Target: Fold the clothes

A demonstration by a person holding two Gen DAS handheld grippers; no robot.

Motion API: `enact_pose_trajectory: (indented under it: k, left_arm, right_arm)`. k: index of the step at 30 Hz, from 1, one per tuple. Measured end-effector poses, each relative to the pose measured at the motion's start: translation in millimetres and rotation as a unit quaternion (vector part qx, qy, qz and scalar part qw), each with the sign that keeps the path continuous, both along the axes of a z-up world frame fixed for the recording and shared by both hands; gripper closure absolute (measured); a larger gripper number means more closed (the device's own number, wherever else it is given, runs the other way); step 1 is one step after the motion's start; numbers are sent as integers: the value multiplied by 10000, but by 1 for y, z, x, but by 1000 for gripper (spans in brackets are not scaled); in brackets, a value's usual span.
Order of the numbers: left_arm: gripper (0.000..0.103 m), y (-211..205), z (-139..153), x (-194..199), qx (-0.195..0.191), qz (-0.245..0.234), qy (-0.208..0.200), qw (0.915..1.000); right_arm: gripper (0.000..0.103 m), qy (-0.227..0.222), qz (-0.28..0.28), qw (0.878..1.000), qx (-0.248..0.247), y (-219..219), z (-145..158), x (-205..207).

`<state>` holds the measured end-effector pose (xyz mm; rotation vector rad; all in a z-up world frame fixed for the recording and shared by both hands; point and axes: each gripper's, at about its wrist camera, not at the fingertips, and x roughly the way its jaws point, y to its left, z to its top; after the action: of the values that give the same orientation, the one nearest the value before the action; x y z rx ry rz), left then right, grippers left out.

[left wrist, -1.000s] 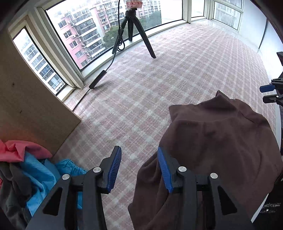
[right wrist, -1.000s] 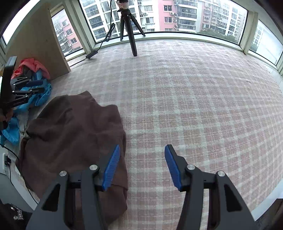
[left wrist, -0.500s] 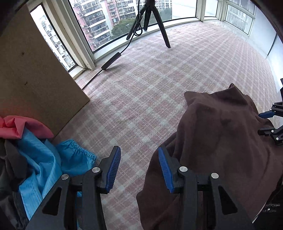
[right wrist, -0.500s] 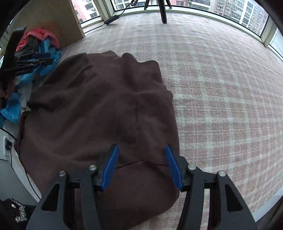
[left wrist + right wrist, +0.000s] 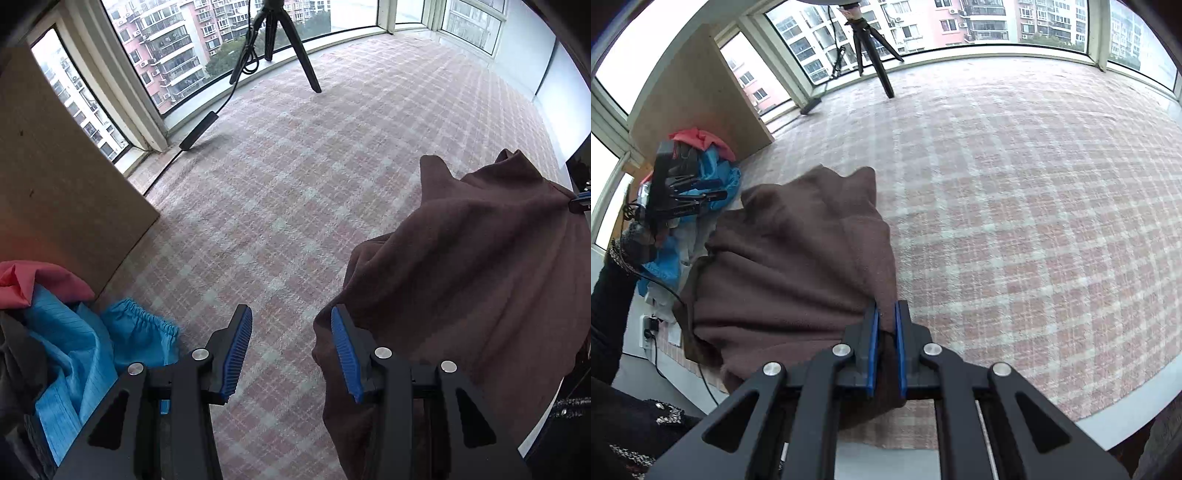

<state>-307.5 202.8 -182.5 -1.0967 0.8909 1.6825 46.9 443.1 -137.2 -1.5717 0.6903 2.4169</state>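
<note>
Your right gripper [image 5: 885, 332] has closed its fingers on the near edge of the brown fleece garment [image 5: 798, 266], which a second ago lay loose between them. The garment is heaped at the near left corner of the pink plaid-covered tabletop [image 5: 1015, 221], running away toward the far left. Your left gripper [image 5: 291, 350] hovers wide and empty, the garment's free edge just to its right.

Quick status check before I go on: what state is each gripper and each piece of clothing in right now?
right gripper: shut on the brown garment's near edge.
left gripper: open, holding nothing, beside the garment's left edge.
brown garment: unfolded, bunched, pulled up at the pinched edge.
blue garment: crumpled in the pile on the left.
pink garment: crumpled, on that pile.
</note>
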Motion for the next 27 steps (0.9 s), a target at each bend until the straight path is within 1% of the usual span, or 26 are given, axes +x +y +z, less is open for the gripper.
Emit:
enact_pose_trajectory:
  k: [2, 3, 4, 6, 8, 9, 10, 11, 13, 16, 17, 18, 19, 20, 21, 23, 25, 27]
  left_arm:
    - [60, 16, -8, 5, -84, -203, -72, 9997]
    - [58, 25, -12, 6, -102, -293, -185, 9993]
    - [53, 32, -16, 7, -121, -416, -325, 9985]
    - [47, 47, -27, 10, -206, -612, -553, 9964]
    - [49, 58, -43, 14, -401, -671, -718, 9943]
    - [69, 61, -48, 16, -450, -648, -862, 9932]
    - [95, 61, -49, 17, -387, -581, -1092, 9916]
    - [96, 61, -49, 19, -322, -513, -1315, 9895]
    - [98, 52, -35, 21, -31, -373, -1238, 9916]
    - [98, 24, 23, 14, 771, -49, -1351, 9878]
    - [98, 10, 53, 12, 1041, 68, -1155, 9878]
    - [98, -4, 86, 12, 1250, 210, -829, 9885]
    - [98, -20, 120, 14, 1453, 394, -497, 9873]
    - [98, -39, 156, 17, 1669, 541, -178, 9843]
    - [98, -59, 192, 22, 1910, 665, 132, 9792]
    - [98, -98, 262, 33, 2336, 831, 700, 9663]
    - [98, -133, 317, 57, 2685, 1030, 1222, 9499]
    - [98, -161, 357, 83, 2919, 1164, 1598, 9358]
  right_arm:
    - [95, -265, -52, 9994, -197, 4, -21, -2]
    - [95, -328, -44, 9993, -190, 3, -28, -3]
    - [95, -371, -26, 9992, -153, 0, -33, -5]
    - [95, -433, -21, 9989, -148, -3, -41, -7]
    - [94, -448, -73, 9987, -246, -2, -46, -8]
    - [94, -448, -106, 9985, -291, -1, -47, -8]
    - [94, -409, -143, 9985, -322, -1, -48, -6]
    - [94, -360, -179, 9986, -347, -2, -48, -3]
    - [95, -26, -134, 9993, -342, 0, -21, -6]
    - [95, 521, -44, 9981, -322, 4, 25, -12]
    - [95, 702, -14, 9970, -315, 6, 41, -14]
    - [95, 884, 16, 9956, -308, 7, 56, -16]
    - [95, 1065, 46, 9938, -301, 9, 71, -18]
    - [95, 1379, 203, 9901, -166, 8, 103, -23]
    - [95, 1675, 407, 9850, 92, 1, 139, -27]
    - [95, 2225, 776, 9695, 670, -15, 208, -30]
    - [95, 2757, 1073, 9469, 1259, -32, 274, -28]
    - [95, 3230, 1142, 9269, 1535, -42, 317, -22]
